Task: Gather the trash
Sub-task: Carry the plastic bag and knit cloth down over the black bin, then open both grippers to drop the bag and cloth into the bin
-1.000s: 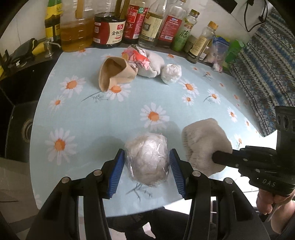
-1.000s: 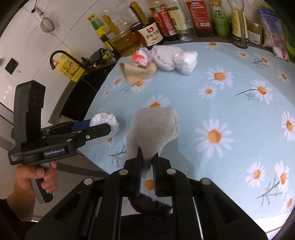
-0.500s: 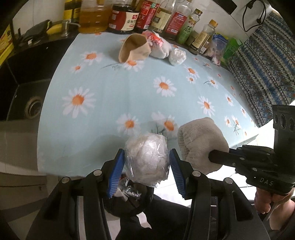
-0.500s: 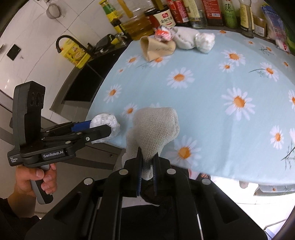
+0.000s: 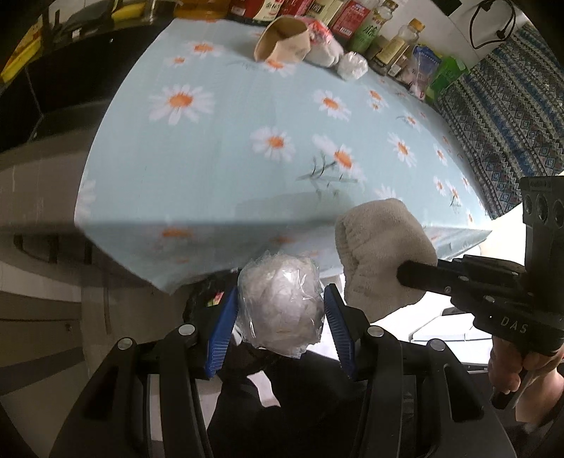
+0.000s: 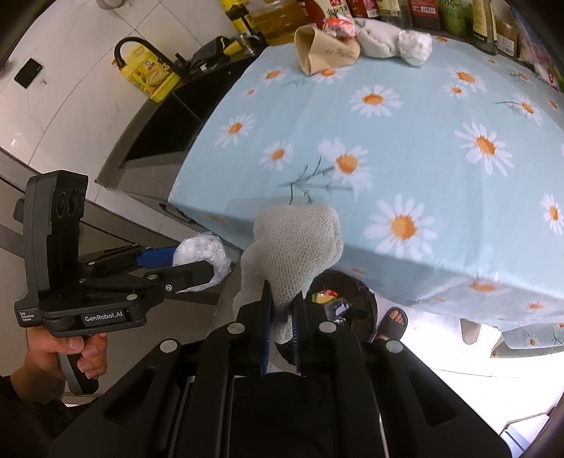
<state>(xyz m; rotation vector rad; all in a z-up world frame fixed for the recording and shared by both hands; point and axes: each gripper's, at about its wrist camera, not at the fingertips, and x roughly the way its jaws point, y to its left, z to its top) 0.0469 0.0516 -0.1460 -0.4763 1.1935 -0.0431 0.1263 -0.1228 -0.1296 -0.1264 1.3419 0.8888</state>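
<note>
My left gripper (image 5: 280, 313) is shut on a crumpled white wad in clear plastic wrap (image 5: 280, 310), held off the table's front edge above a black trash bin (image 5: 202, 303). My right gripper (image 6: 282, 317) is shut on a beige knitted sock (image 6: 294, 246), also past the edge, over the bin (image 6: 343, 303), which holds colourful scraps. The sock shows in the left wrist view (image 5: 380, 253), the wad in the right wrist view (image 6: 202, 252). A paper cup (image 5: 282, 44), a red wrapper (image 6: 338, 24), a grey cloth (image 6: 377, 44) and another plastic wad (image 5: 352, 65) lie at the table's far side.
The table has a light blue daisy cloth (image 6: 405, 141). Sauce and oil bottles (image 5: 366, 31) line its far edge. A dark sink counter (image 6: 169, 116) with a yellow can stands to the left. A patterned fabric (image 5: 504, 123) is at the right. A sandalled foot (image 6: 393, 322) is near the bin.
Both grippers have pulled back from over the table to beyond its front edge, carrying the wad and the sock. The bin below has come into view.
</note>
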